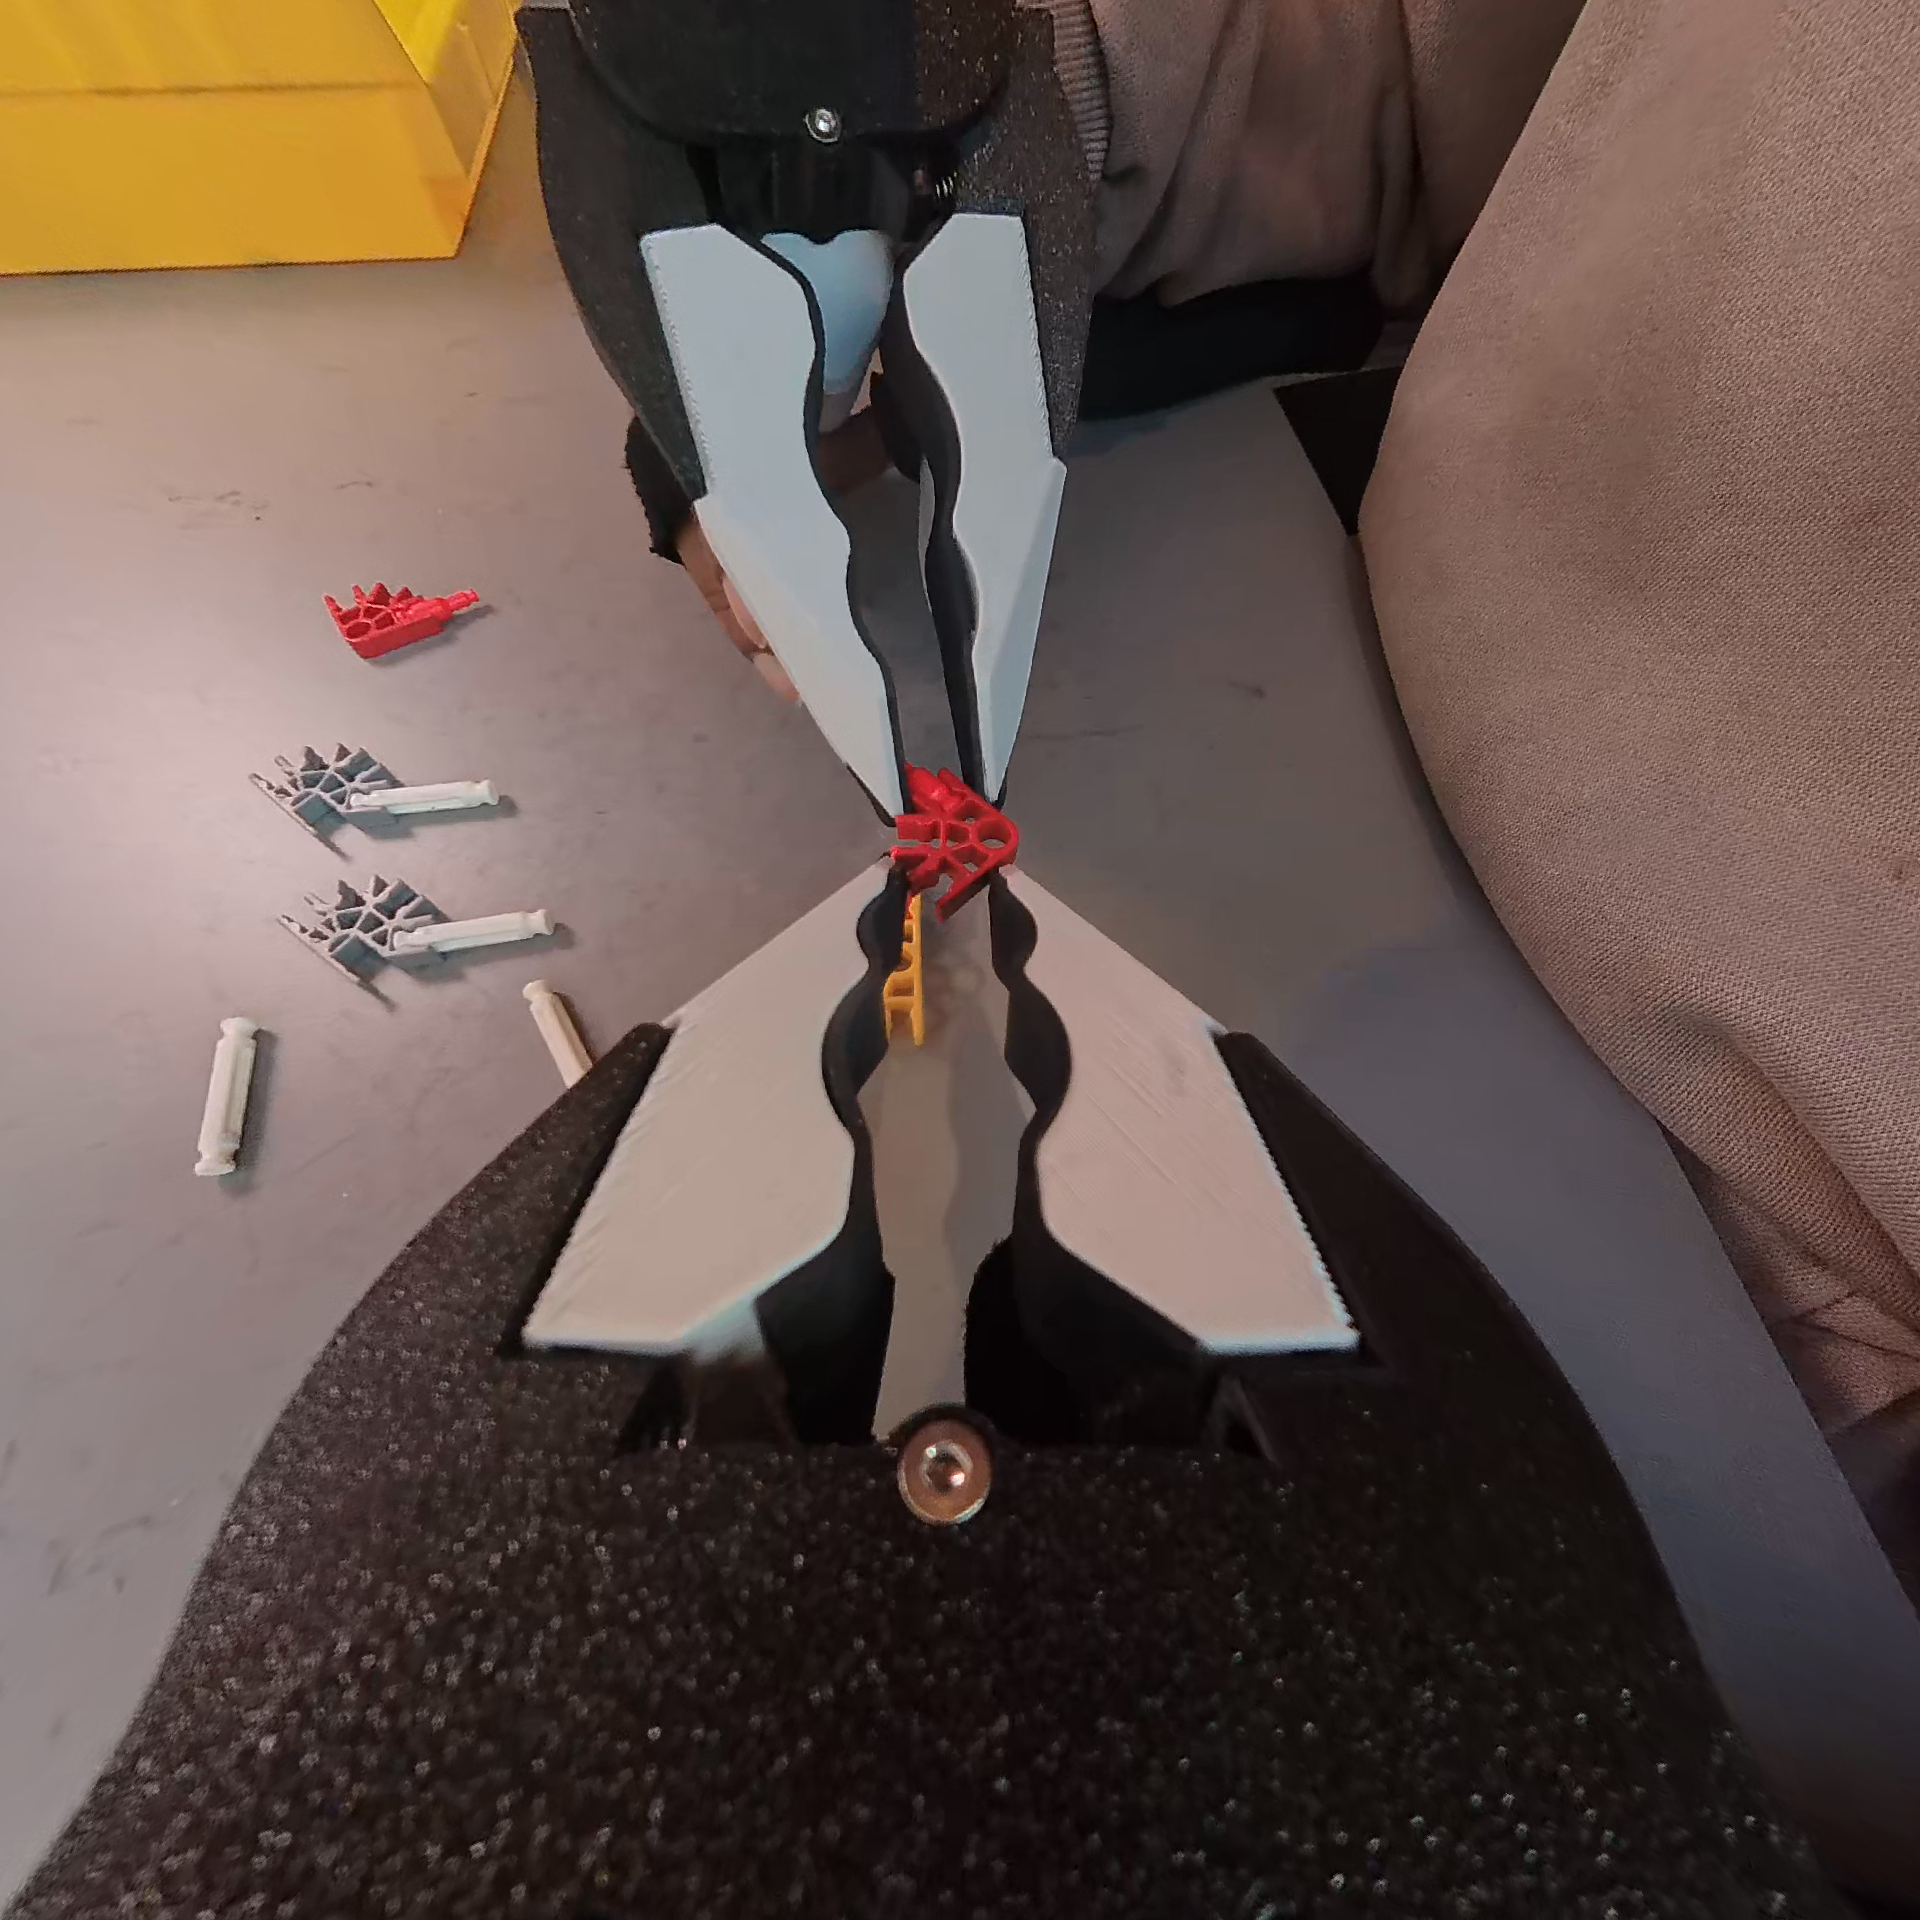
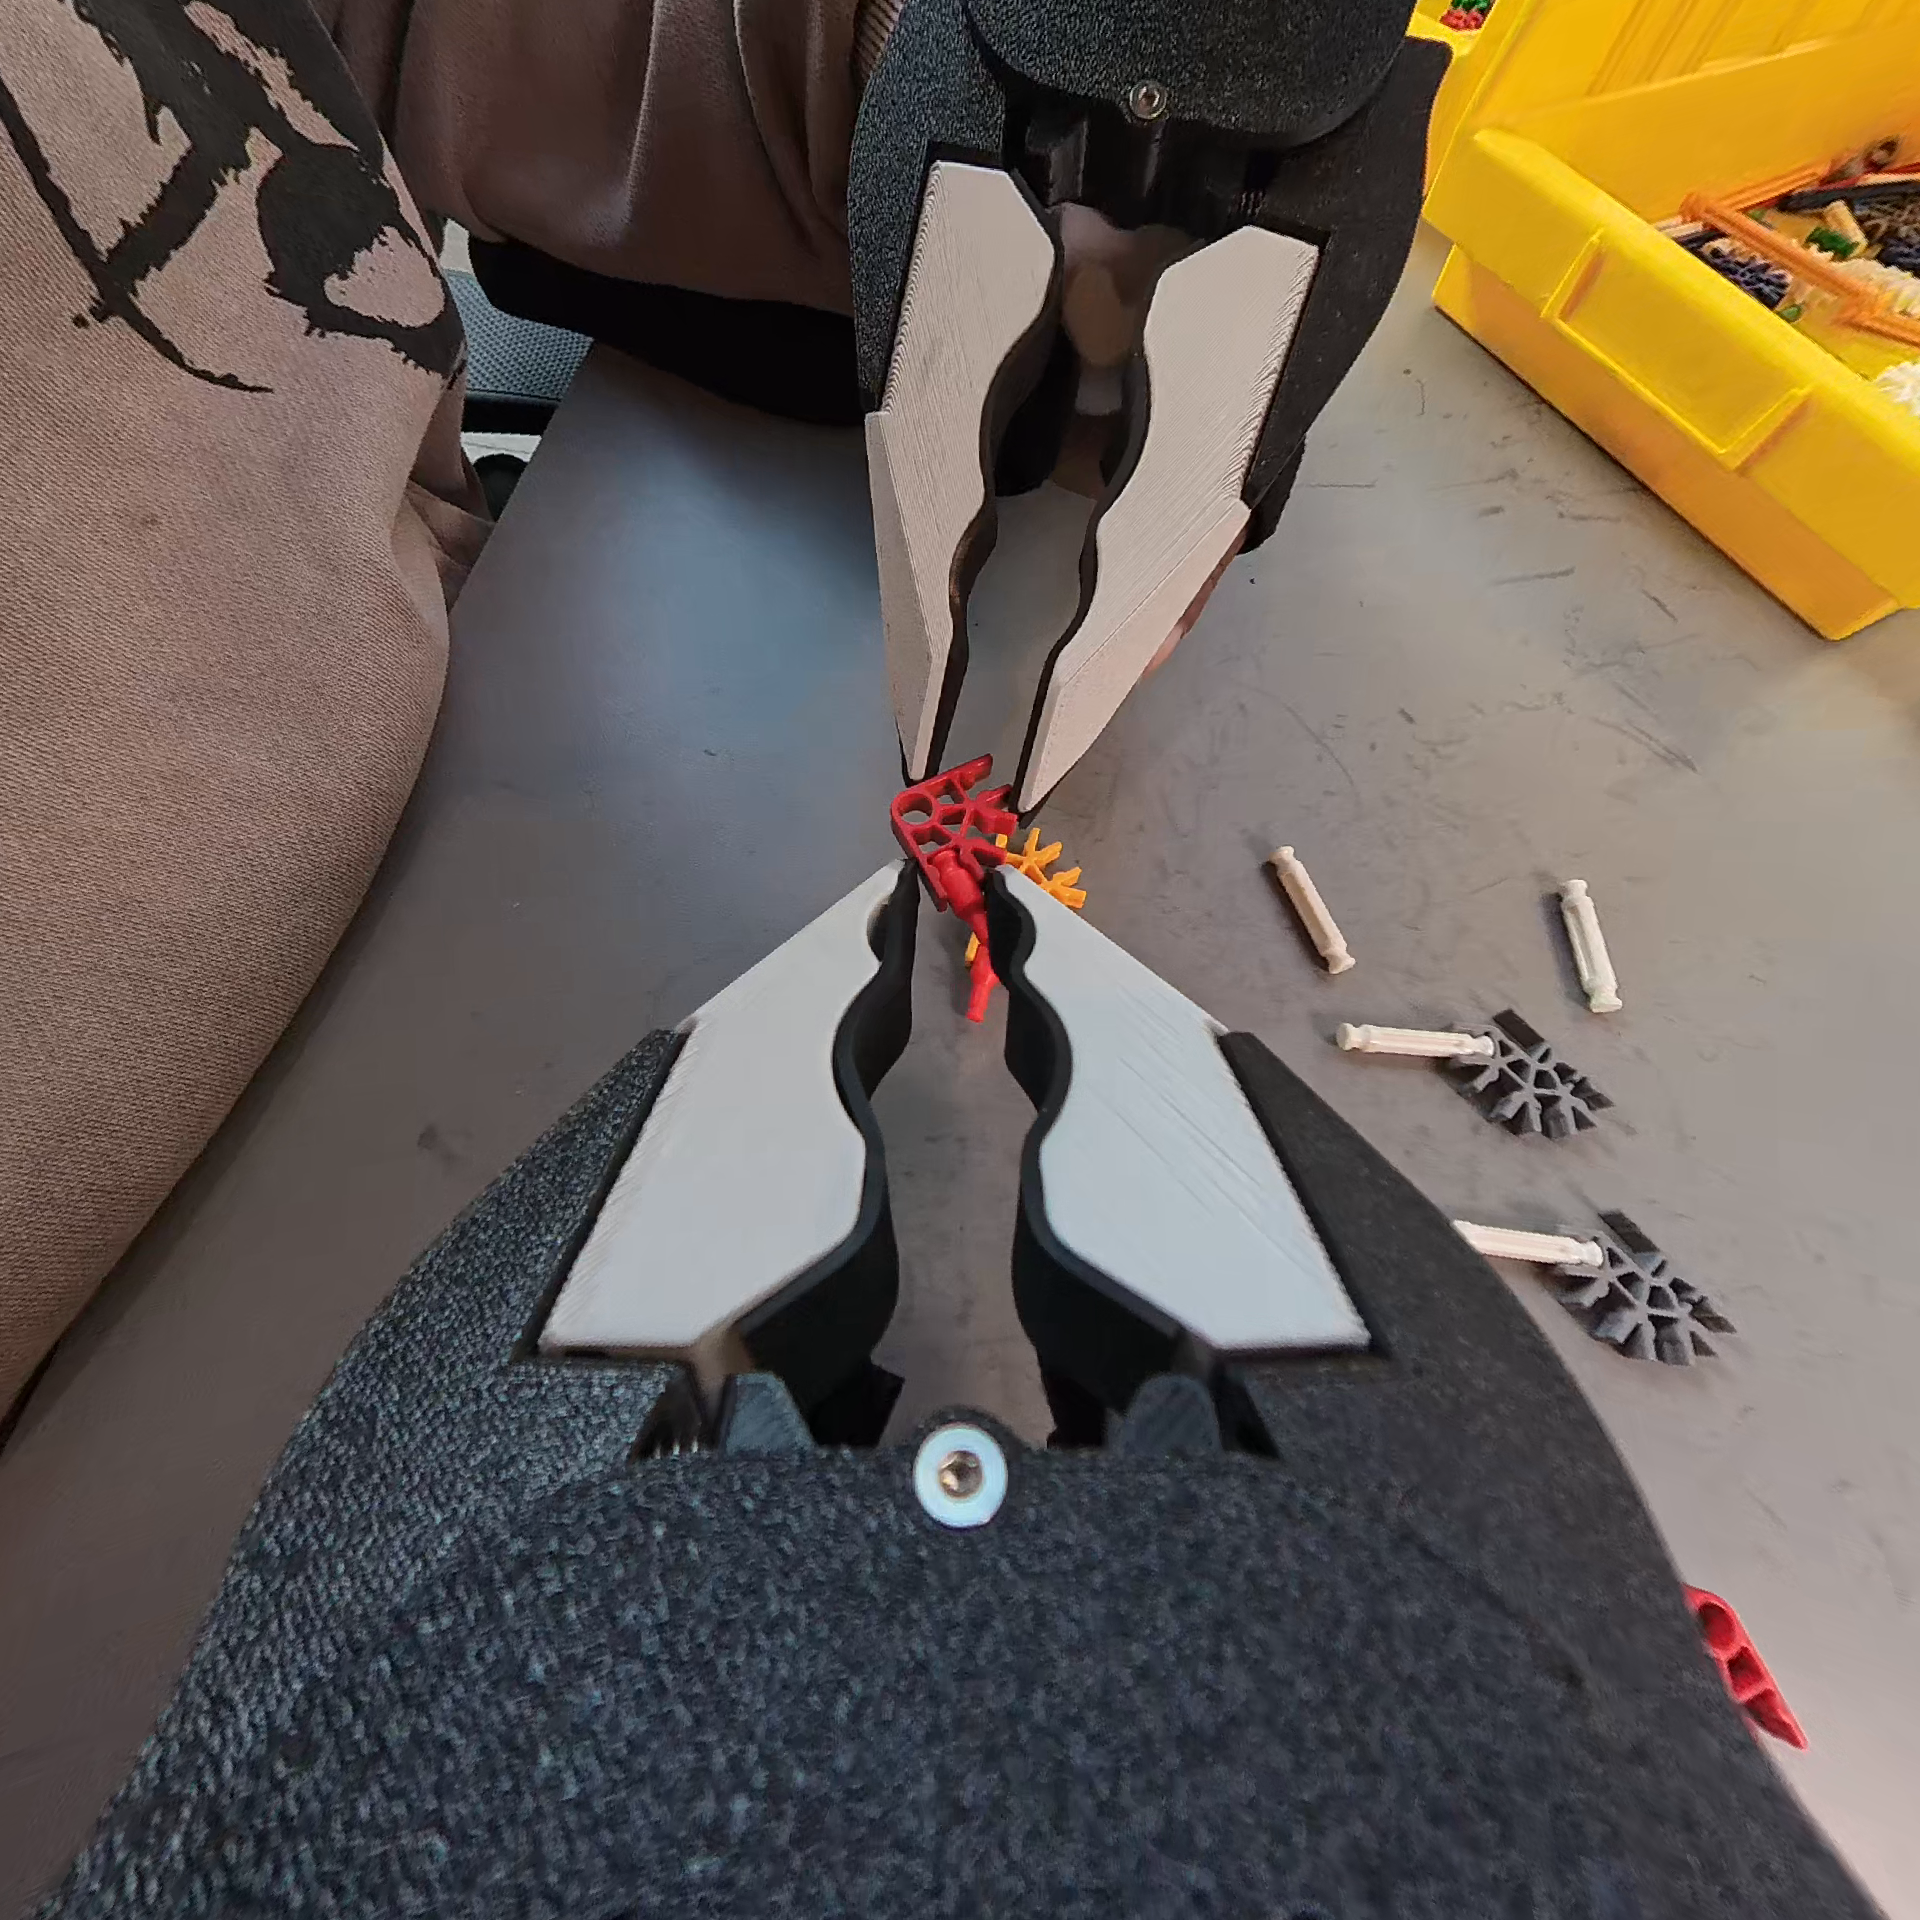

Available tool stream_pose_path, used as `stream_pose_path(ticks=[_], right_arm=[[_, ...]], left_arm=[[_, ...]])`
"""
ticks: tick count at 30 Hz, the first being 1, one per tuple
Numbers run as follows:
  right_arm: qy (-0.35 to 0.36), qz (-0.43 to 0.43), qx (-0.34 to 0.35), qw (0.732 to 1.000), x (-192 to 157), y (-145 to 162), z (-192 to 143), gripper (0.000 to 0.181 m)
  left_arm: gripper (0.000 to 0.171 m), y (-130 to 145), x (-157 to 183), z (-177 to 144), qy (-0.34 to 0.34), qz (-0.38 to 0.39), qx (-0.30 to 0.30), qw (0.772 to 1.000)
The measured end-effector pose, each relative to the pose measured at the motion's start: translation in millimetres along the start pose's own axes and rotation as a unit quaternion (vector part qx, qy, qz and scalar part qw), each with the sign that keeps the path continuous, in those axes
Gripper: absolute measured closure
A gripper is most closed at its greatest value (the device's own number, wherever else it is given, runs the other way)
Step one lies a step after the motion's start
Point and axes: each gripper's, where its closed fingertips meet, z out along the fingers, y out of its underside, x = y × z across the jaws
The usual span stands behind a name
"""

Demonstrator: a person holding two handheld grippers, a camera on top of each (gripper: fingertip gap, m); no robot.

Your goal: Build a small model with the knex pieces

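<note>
My two grippers meet tip to tip over the grey table. My left gripper is shut on a small red connector, held just above the table. It shows at the top of the right wrist view, pinching that connector. My right gripper is shut on a short red rod that meets the connector; in the left wrist view it comes in from above. A yellow-orange connector lies on the table under the tips and shows between my left fingers.
Two grey connectors with white rods, a red connector with a rod and two loose white rods lie to the side. A yellow parts bin stands at the back. A person's brown sleeve lies along the table edge. Both grippers' tips are close together, under 4 cm apart.
</note>
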Motion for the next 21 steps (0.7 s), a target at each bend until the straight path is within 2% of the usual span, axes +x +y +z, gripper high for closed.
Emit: stream_pose_path(ticks=[21], right_arm=[[0.037, 0.000, -0.016, 0.999, 12, 7, 0, 0.172]], left_arm=[[0.154, 10, -18, 1, -0.042, -0.027, -0.021, 0.999]])
